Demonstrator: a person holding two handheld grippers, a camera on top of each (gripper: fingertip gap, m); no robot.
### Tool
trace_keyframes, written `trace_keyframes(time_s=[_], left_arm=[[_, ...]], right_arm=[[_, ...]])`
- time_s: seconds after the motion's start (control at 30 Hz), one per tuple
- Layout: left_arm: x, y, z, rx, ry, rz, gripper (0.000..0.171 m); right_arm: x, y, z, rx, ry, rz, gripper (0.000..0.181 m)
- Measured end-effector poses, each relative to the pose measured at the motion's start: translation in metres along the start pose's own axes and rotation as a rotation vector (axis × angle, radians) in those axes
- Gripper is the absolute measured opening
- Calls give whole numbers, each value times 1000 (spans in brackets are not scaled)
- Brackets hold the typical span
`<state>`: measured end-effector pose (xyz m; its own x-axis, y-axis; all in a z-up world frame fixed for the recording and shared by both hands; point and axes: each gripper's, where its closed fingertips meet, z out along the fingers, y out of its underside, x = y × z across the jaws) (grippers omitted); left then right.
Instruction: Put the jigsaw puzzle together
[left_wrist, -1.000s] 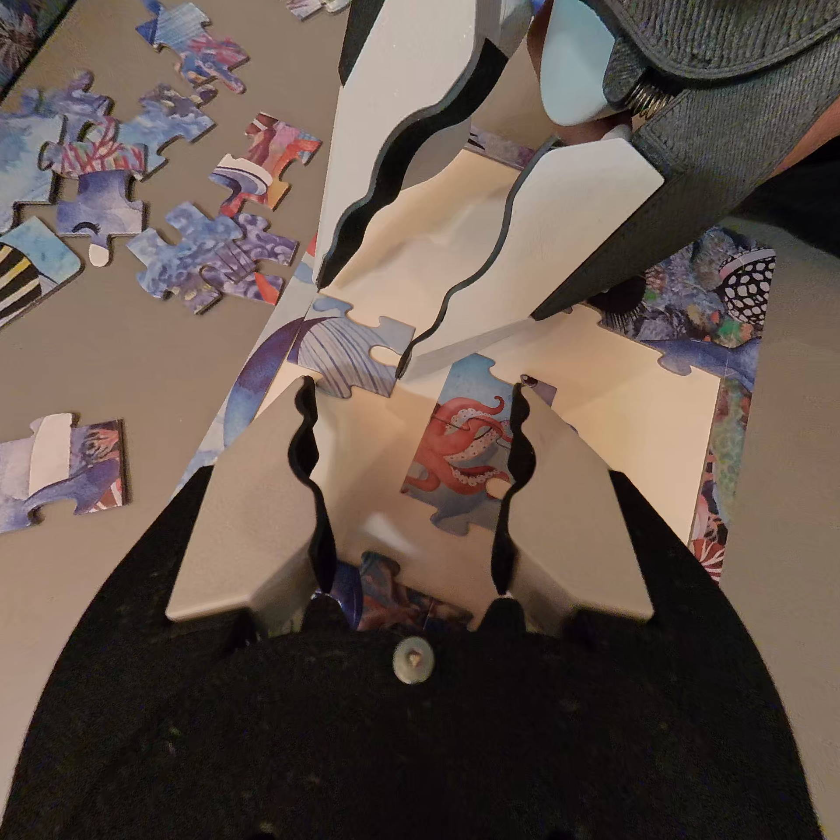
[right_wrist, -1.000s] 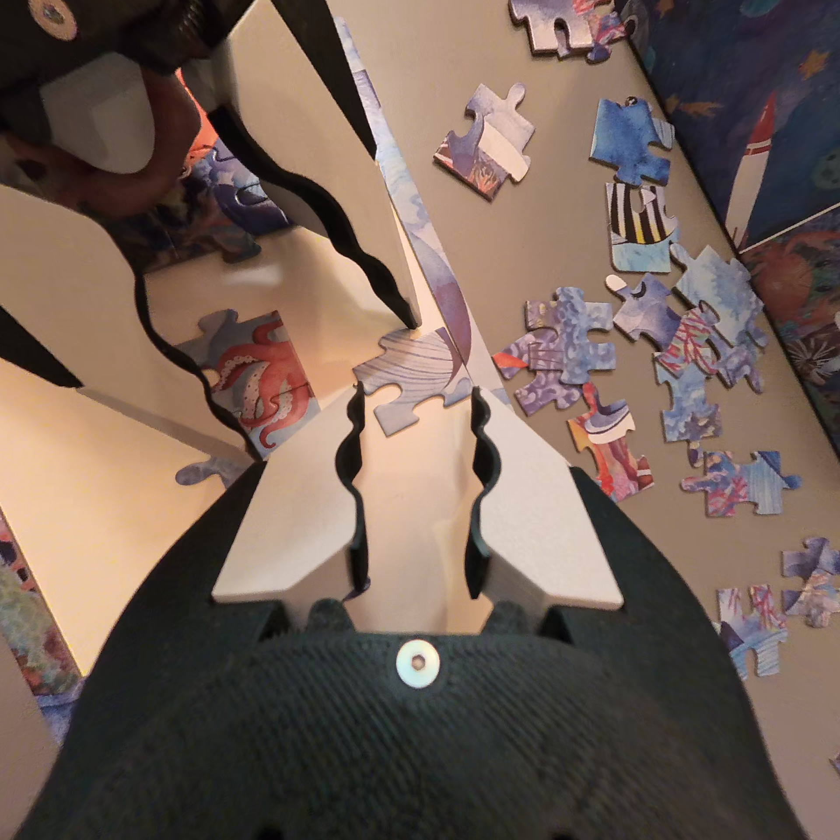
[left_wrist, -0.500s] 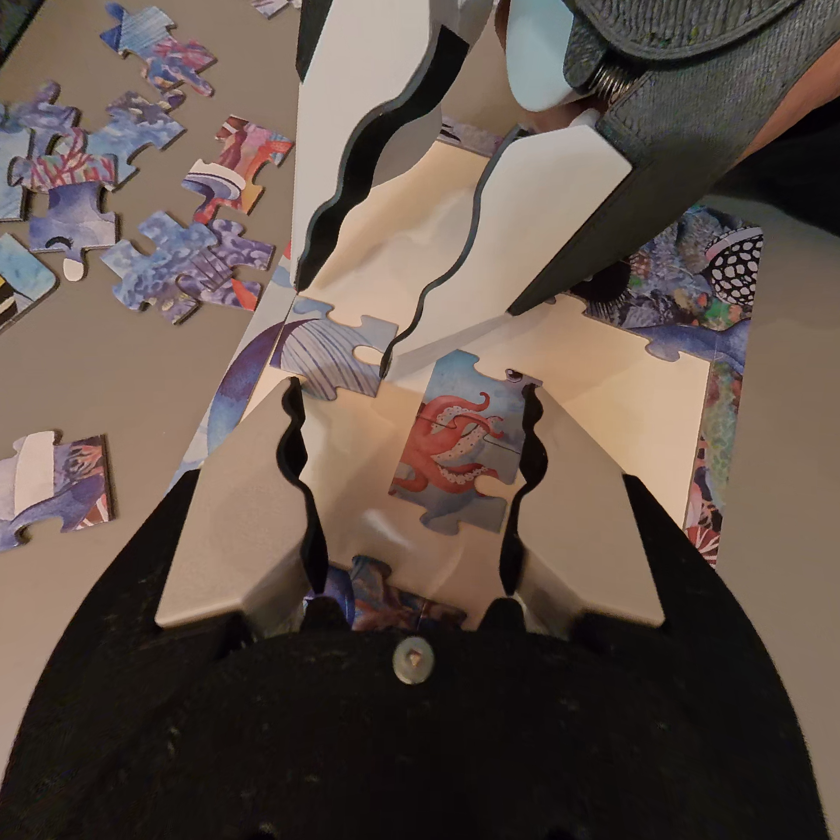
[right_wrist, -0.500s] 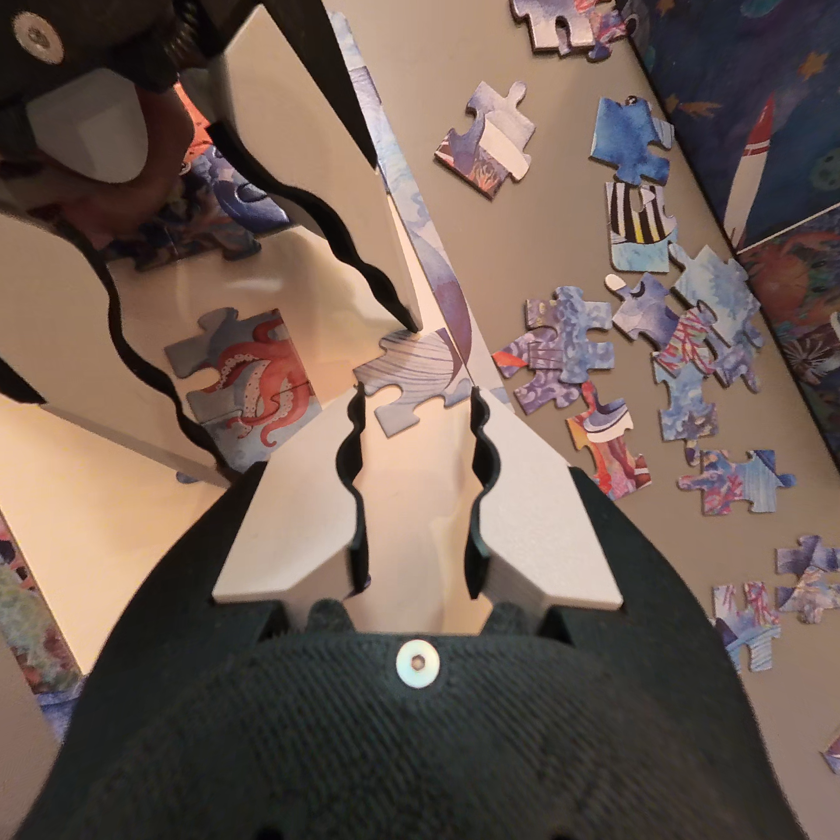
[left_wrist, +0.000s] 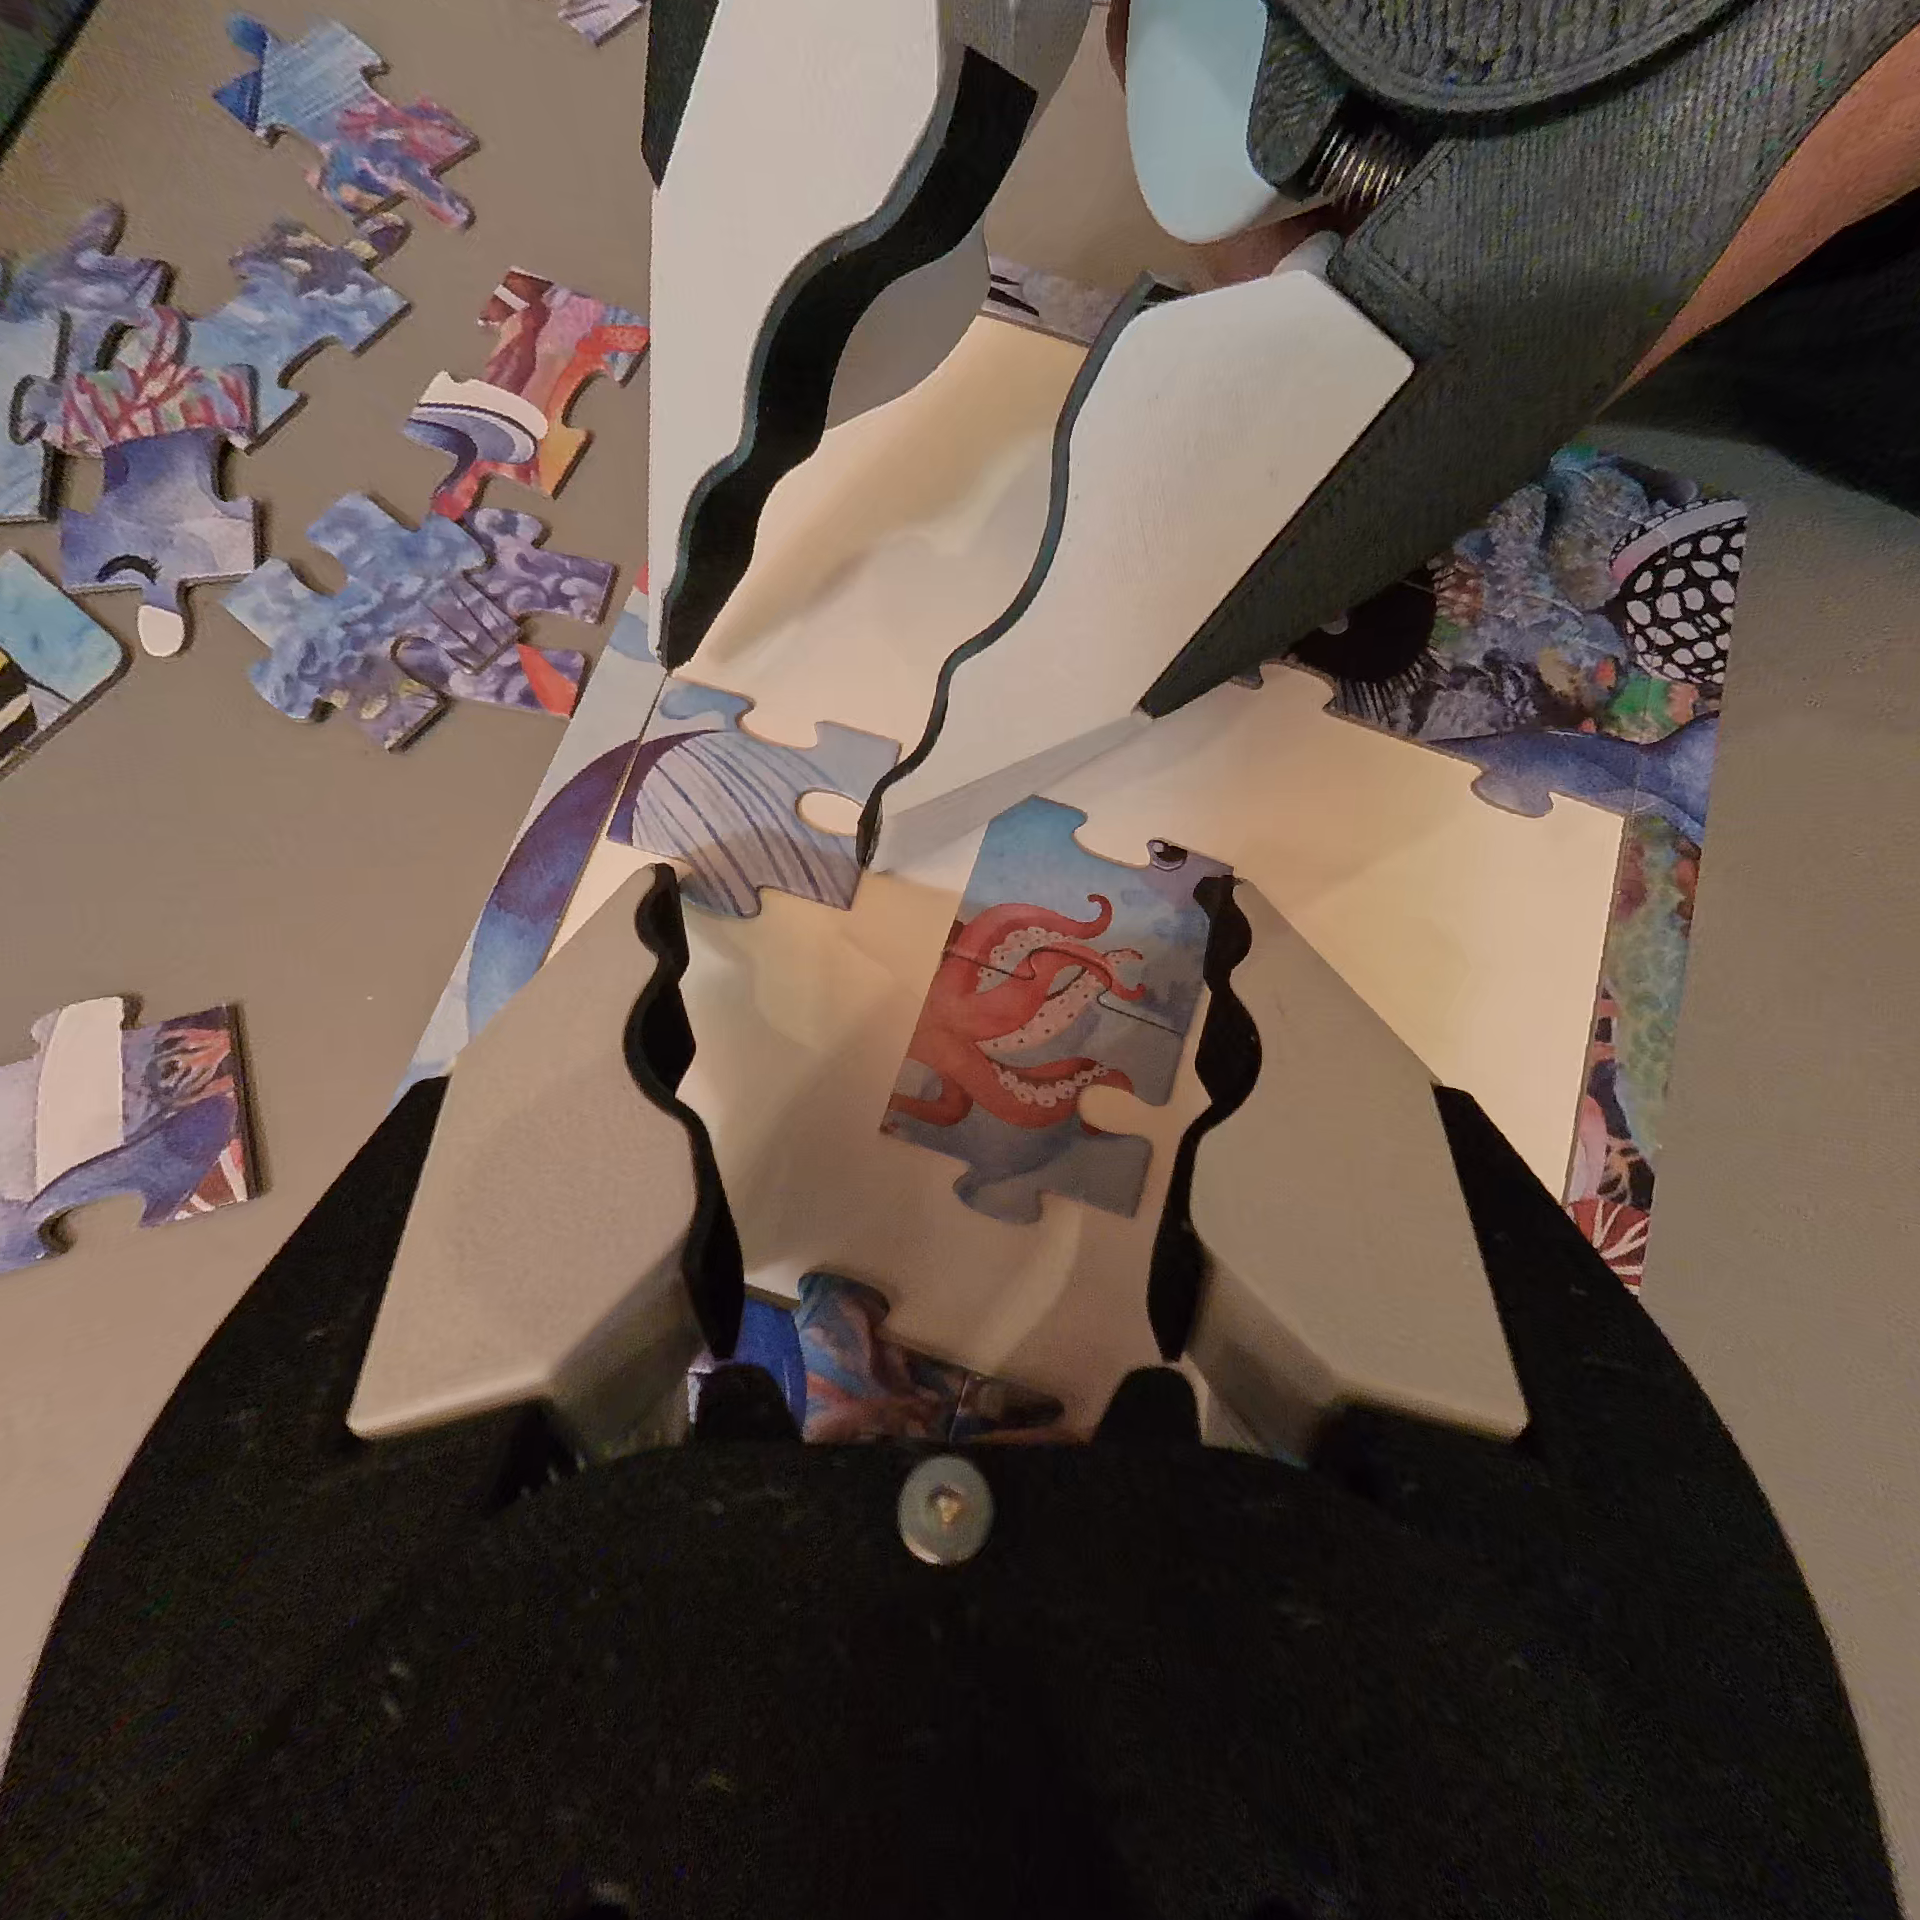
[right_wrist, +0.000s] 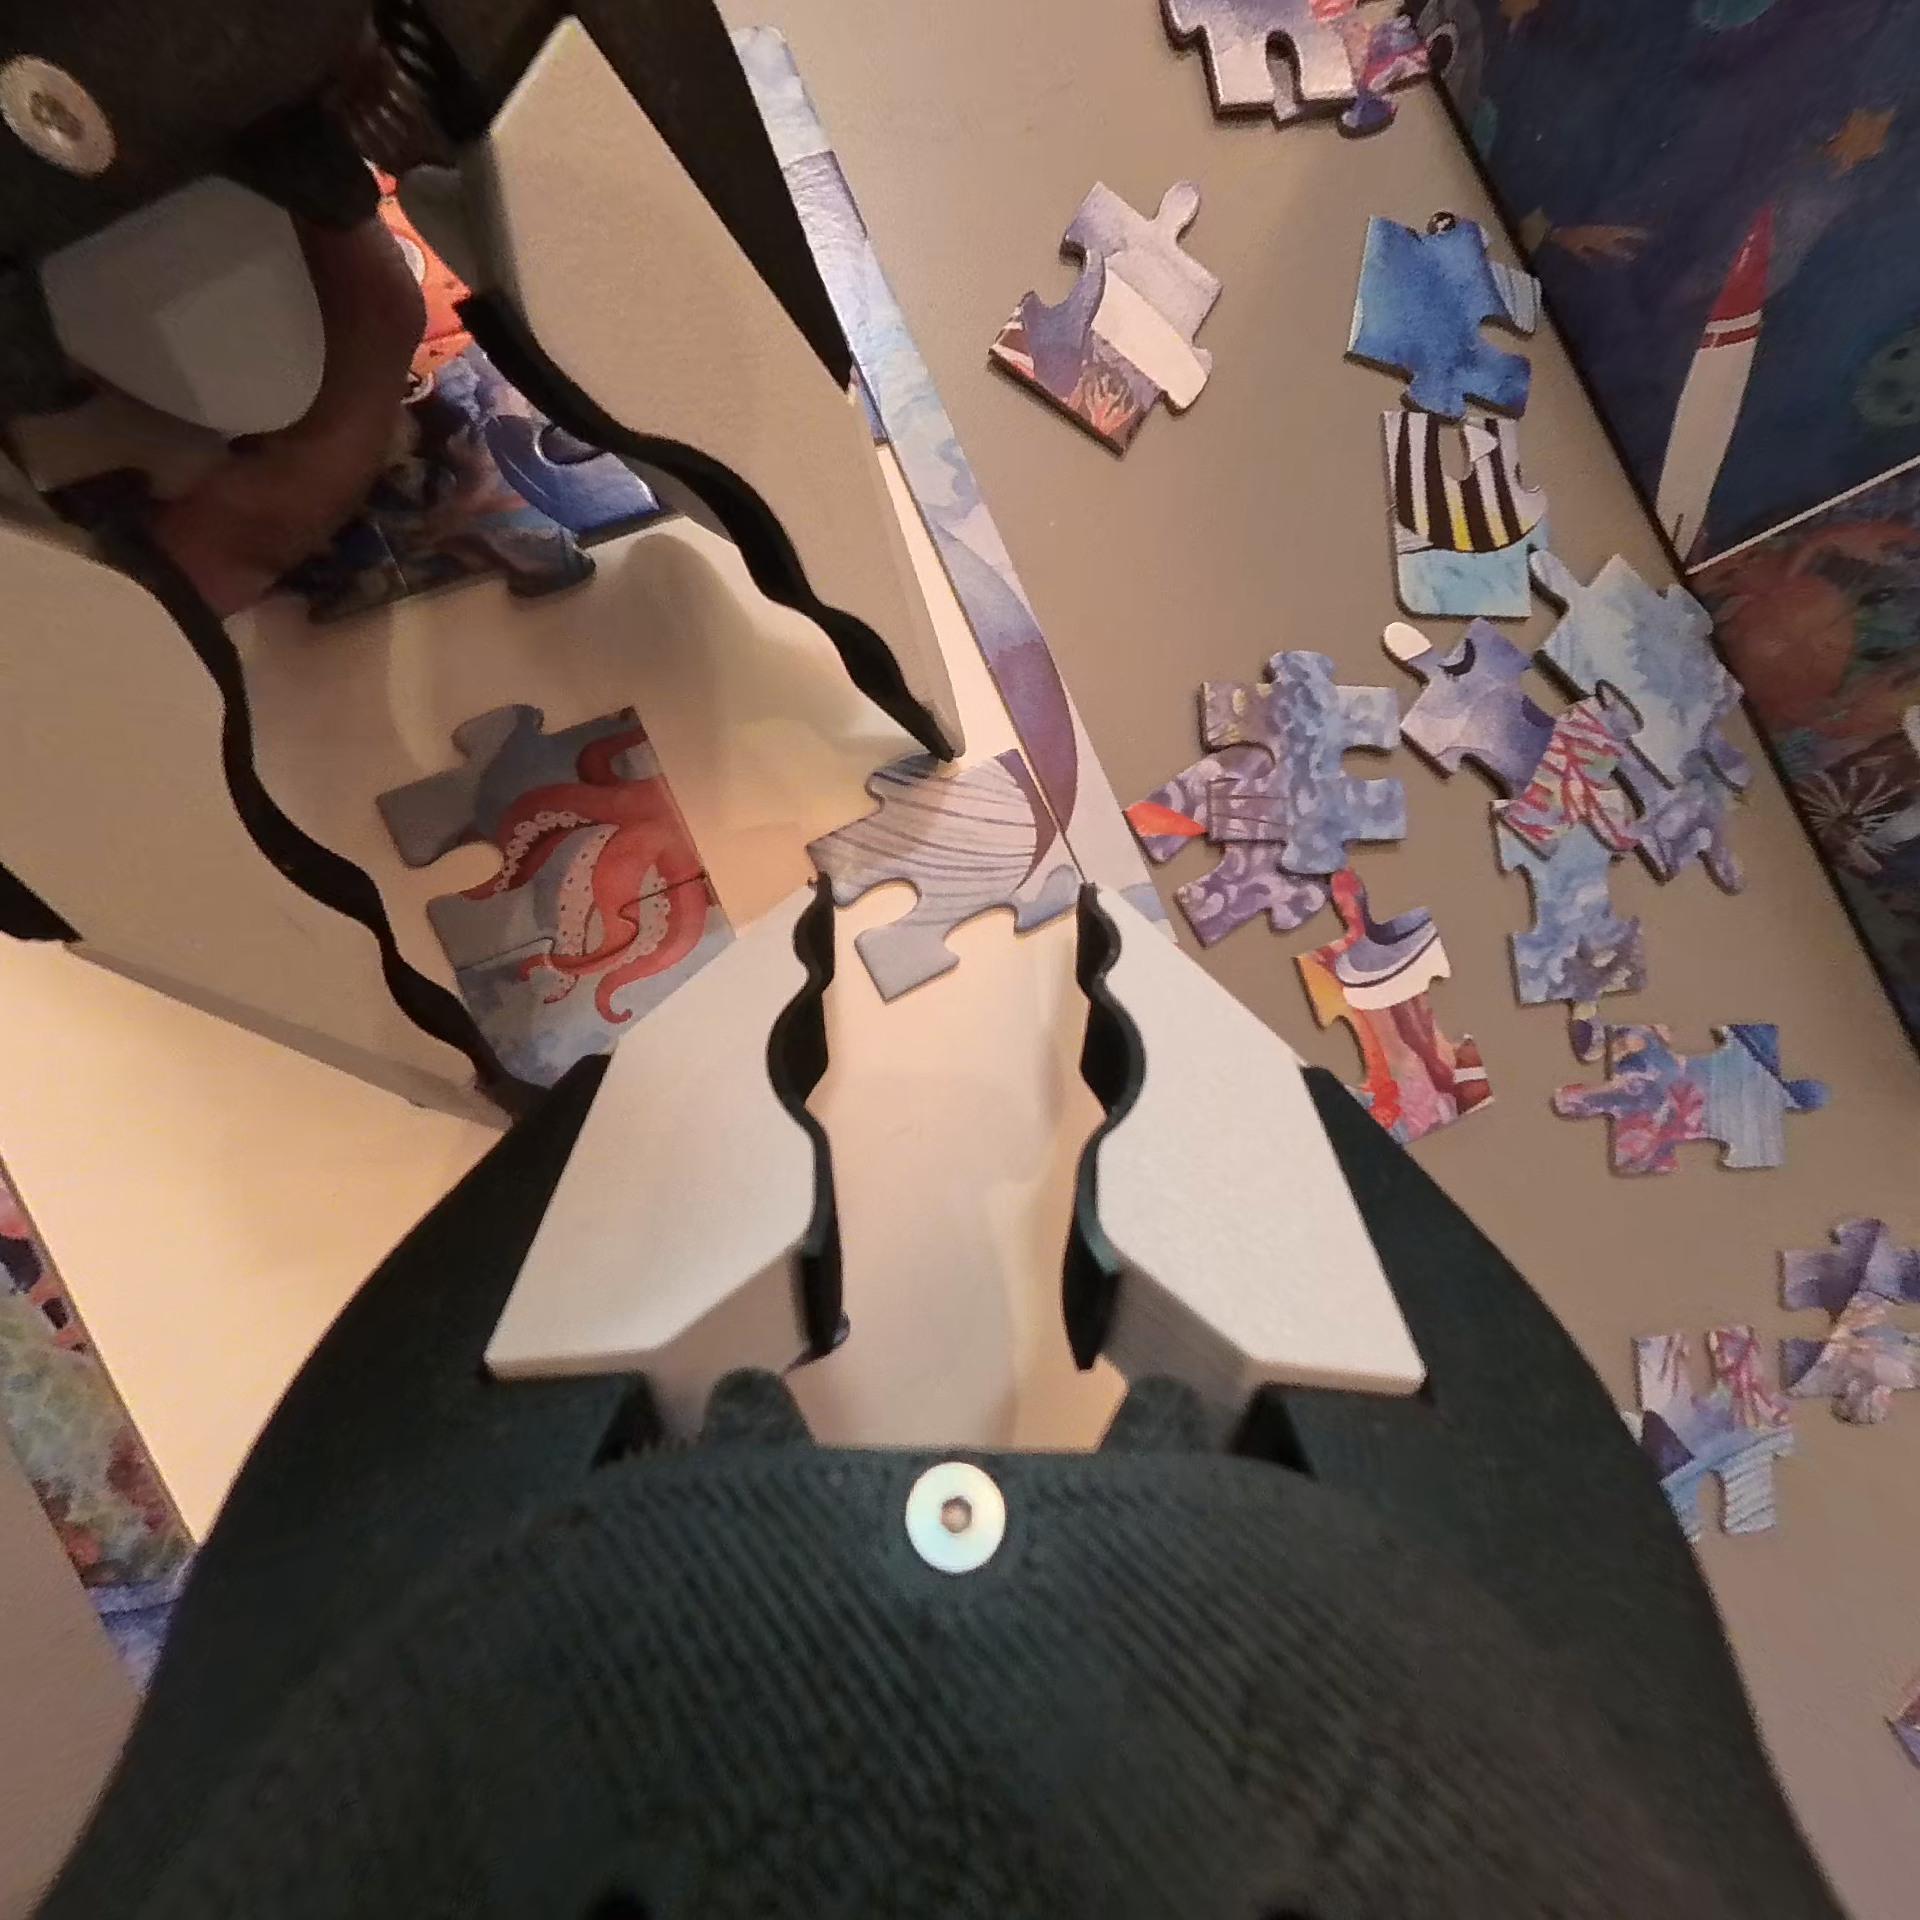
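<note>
Both grippers' jaws stood open, gripping nothing. The blue striped cardboard puzzle piece (right_wrist: 961, 857) lay flat at the right gripper (right_wrist: 951, 899) jaw tips; the red octopus pieces (left_wrist: 1049, 1023) lay between the left gripper (left_wrist: 940, 883) jaws.

The left gripper (left_wrist: 940, 883) has its jaws spread wide; the right gripper (right_wrist: 951, 899) (jaws parted less) points toward it, fingertips nearly meeting, both angled down.

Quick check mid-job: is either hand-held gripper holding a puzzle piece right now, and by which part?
Nothing is held. Both are open: the right hand-held gripper straddles the striped whale piece lying on the board, and the left hand-held gripper is empty over the octopus pieces.
</note>
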<state>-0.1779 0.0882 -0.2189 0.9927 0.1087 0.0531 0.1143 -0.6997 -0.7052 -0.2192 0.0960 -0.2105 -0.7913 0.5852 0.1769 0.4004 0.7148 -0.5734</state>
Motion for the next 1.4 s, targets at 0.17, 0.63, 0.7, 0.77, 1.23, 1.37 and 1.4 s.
trace_keyframes(time_s=[0.17, 0.63, 0.7, 0.77, 1.23, 1.37, 1.4], left_arm=[[-1, -2, 0, 9, -11, 9, 98], [-1, -1, 1, 1, -8, -1, 99], [-1, -1, 1, 3, -11, -1, 99], [-1, -1, 1, 2, -9, 0, 99], [0, -3, -1, 17, -11, 8, 97], [0, -2, 0, 10, -11, 16, 98], [1, -2, 0, 11, -10, 17, 97]], right_arm=[[0, 0, 0, 0, 4, -7, 45], [-1, 0, 0, -1, -2, 6, 43], [-1, 0, 0, -1, -4, 9, 43], [-1, 0, 0, 1, -9, 14, 43], [-2, -3, -2, 21, -16, 23, 42], [-4, -2, 1, 13, -21, 15, 42], [-4, -2, 1, 13, -22, 14, 42]])
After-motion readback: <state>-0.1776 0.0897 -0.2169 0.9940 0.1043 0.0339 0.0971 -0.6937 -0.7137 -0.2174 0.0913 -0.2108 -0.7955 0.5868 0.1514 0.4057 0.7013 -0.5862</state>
